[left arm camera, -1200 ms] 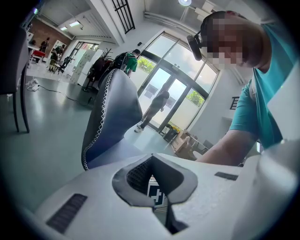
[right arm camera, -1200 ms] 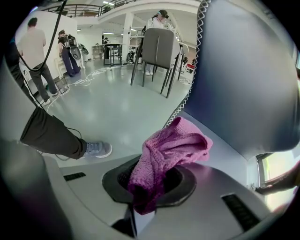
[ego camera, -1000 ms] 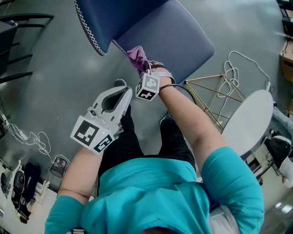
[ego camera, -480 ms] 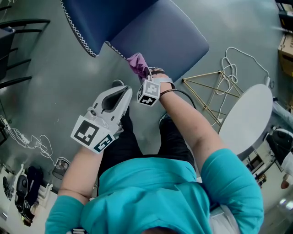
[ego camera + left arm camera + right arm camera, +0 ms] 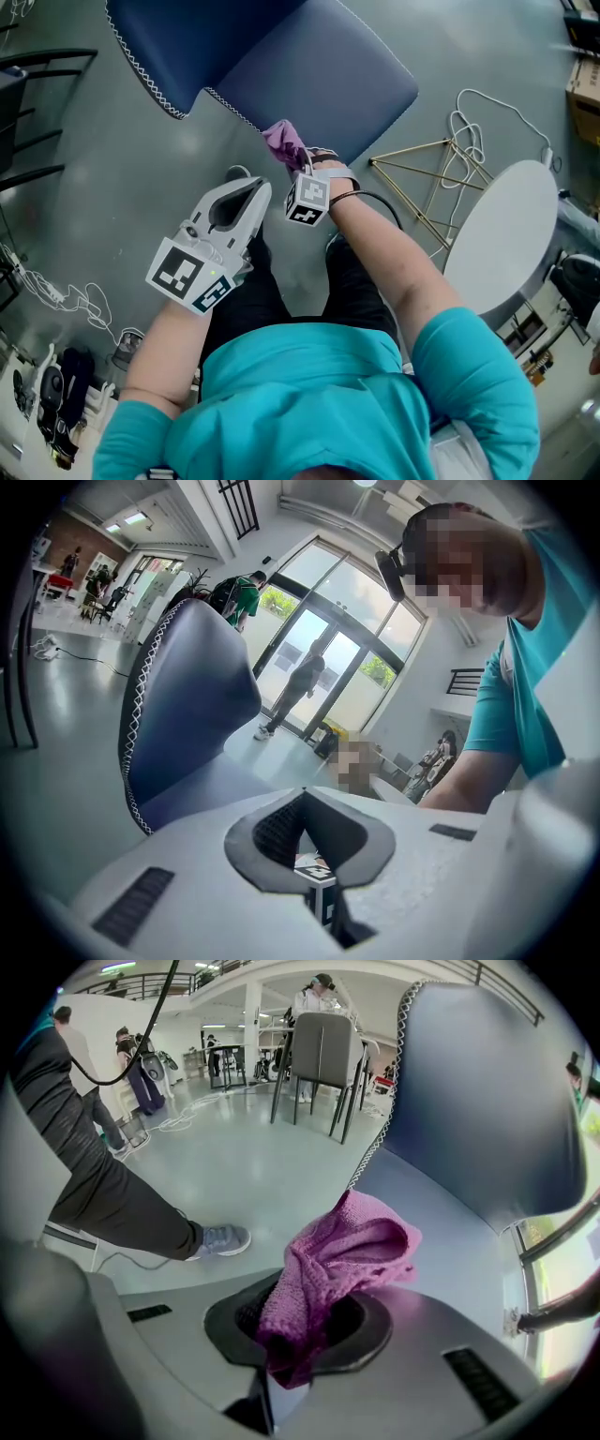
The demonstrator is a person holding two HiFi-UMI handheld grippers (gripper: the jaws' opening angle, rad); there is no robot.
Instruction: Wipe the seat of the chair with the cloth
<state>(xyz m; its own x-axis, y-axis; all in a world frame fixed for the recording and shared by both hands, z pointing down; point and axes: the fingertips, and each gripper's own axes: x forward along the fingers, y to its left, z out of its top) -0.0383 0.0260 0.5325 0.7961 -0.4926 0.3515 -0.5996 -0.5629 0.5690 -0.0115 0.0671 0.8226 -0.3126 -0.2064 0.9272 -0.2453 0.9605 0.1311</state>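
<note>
Cloth: coarse purple knit, fuzzy. Chair seat: smooth blue leather-like upholstery, soft sheen, white stitching along edge. Left gripper, right gripper: matt grey plastic shells. Floor: glossy grey. Wire frame: gold metal.

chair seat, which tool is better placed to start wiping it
Right. The right tool is shut on the purple cloth, which sits at the front edge of the chair seat. The left tool is shut, holds nothing and hangs short of the seat.
</note>
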